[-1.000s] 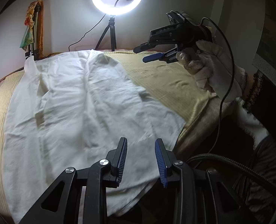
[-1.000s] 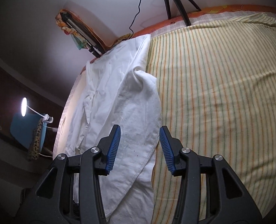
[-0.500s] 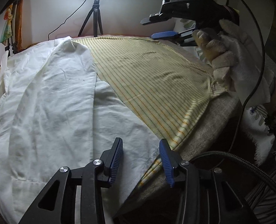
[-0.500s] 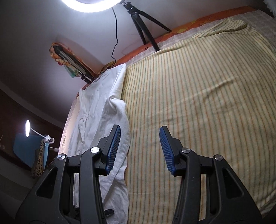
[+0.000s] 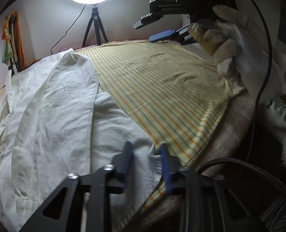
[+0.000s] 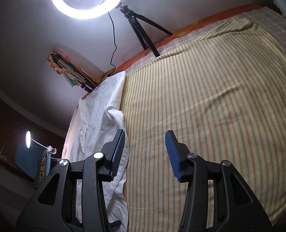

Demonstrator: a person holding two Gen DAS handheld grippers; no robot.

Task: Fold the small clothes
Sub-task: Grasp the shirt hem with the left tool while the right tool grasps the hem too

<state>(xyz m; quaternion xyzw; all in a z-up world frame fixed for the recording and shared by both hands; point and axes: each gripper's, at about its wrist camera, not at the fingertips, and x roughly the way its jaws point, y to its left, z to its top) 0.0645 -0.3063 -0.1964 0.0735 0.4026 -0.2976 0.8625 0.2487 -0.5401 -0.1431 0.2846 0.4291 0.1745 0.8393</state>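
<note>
The white garment (image 5: 51, 119) lay mostly spread on the bed's striped sheet (image 5: 162, 89), one side panel turned over. The left gripper (image 5: 145, 164), fingers apart, straddled its near corner ungripped; the right gripper (image 6: 144, 152) hung open, empty. Most folds remained.

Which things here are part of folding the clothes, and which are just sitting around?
For the job:
white garment
left gripper, open at its near edge
right gripper, open above the sheet
striped sheet, the folding surface

Lying about:
ring light
tripod
desk lamp
</note>
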